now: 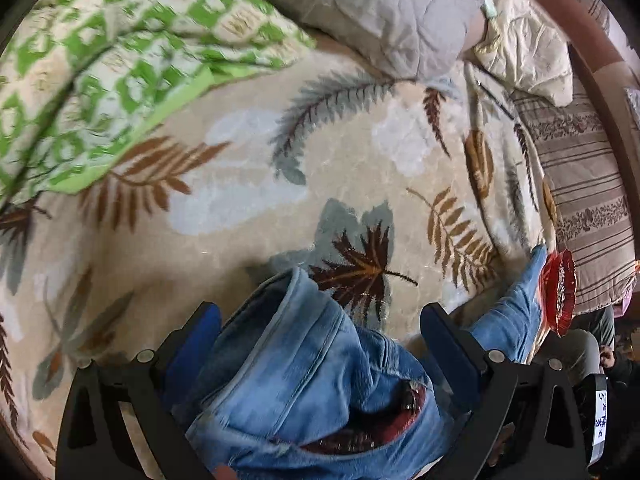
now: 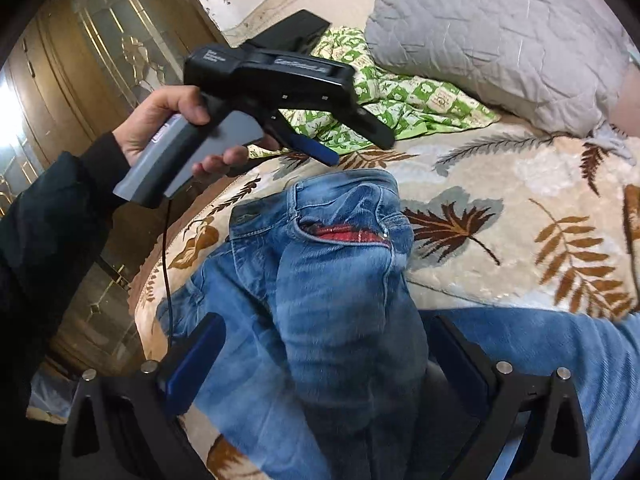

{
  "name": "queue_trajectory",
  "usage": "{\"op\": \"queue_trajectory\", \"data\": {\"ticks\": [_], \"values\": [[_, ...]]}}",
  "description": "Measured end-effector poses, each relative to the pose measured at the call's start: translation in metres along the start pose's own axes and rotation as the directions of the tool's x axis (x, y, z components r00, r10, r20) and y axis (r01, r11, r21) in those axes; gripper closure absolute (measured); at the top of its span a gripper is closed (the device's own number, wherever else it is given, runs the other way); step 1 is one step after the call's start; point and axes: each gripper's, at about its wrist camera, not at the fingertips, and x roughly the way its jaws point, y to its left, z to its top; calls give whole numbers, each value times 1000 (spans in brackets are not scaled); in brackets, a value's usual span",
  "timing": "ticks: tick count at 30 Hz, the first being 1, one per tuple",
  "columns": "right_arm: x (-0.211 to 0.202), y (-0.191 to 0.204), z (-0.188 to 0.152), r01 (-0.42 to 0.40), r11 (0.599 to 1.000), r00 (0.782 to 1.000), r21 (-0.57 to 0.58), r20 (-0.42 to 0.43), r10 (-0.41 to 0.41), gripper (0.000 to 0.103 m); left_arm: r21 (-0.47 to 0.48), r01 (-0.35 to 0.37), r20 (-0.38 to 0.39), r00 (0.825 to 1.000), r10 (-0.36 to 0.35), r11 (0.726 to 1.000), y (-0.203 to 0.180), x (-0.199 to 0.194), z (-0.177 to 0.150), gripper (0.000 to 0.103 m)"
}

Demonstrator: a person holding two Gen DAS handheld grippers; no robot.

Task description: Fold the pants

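Blue jeans (image 2: 340,272) with red sequin patches lie bunched on a leaf-patterned blanket (image 2: 500,184). In the left wrist view the jeans (image 1: 312,380) fill the gap between the fingers of my left gripper (image 1: 320,332), which stands open above them. One leg (image 1: 516,308) runs off to the right, with a red patch beside its end. My right gripper (image 2: 324,340) is open too, its fingers either side of the denim. The left gripper (image 2: 340,148) also shows from outside in the right wrist view, held by a hand above the waistband.
A green patterned quilt (image 1: 100,80) and a grey quilted pillow (image 1: 380,12) lie at the far side of the bed. A striped cover (image 1: 584,200) lies at the right. A wooden door (image 2: 80,80) stands left of the bed edge.
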Motion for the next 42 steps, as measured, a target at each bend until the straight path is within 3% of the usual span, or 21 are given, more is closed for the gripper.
{"op": "queue_trajectory", "data": {"ticks": [2, 5, 7, 9, 11, 12, 18, 20, 25, 28, 32, 35, 37, 42], "values": [[7, -5, 2, 2, 1000, 1000, 17, -11, -2, 10, 1, 10, -30, 1000, -10, 1000, -1, 9, 3, 5], [16, -11, 1, -7, 999, 999, 41, -39, 9, 28, 27, 6, -60, 998, -5, 1000, -9, 17, 5, 36], [20, -11, -1, -1, 999, 999, 41, -43, 3, 38, 50, -22, -69, 997, 25, 999, -15, 18, 3, 51], [21, -9, -1, 1, 999, 999, 32, -46, 1, 66, 66, -38, -72, 997, 43, 997, -17, 17, 0, 75], [20, -6, -3, 12, 1000, 999, 19, -46, -11, 76, 66, -65, -65, 995, 69, 996, -16, 14, -3, 94], [19, -4, -3, 9, 1000, 999, 12, -39, -8, 83, 61, -63, -57, 996, 67, 996, -14, 10, -7, 94], [-3, 18, -9, 71, 991, 997, -111, 17, -70, 88, 71, -35, 103, 994, 28, 997, -16, -52, -44, 97], [-13, 28, -13, 93, 980, 995, -175, 43, -86, 88, 76, -26, 179, 984, 12, 997, -17, -85, -71, 97], [-38, 70, -32, 124, 932, 989, -340, 113, -91, 89, 20, -6, 358, 934, -2, 1000, -9, -147, -174, 98], [-41, 98, -54, 162, 877, 984, -452, 140, -109, 89, -55, -23, 419, 907, 44, 998, 0, -148, -239, 98], [-28, 130, -90, 216, 767, 976, -604, 155, -153, 89, -143, -32, 455, 885, 95, 989, 21, -127, -298, 98], [-8, 138, -114, 195, 731, 980, -654, 107, -165, 89, -227, -33, 427, 895, 130, 973, 41, -97, -322, 98], [4, 139, -123, 186, 723, 980, -665, 75, -183, 89, -278, -10, 388, 914, 122, 961, 58, -73, -331, 98], [25, 140, -137, 192, 692, 972, -696, 36, -234, 89, -318, 12, 333, 938, 100, 948, 78, -37, -338, 98]]}}
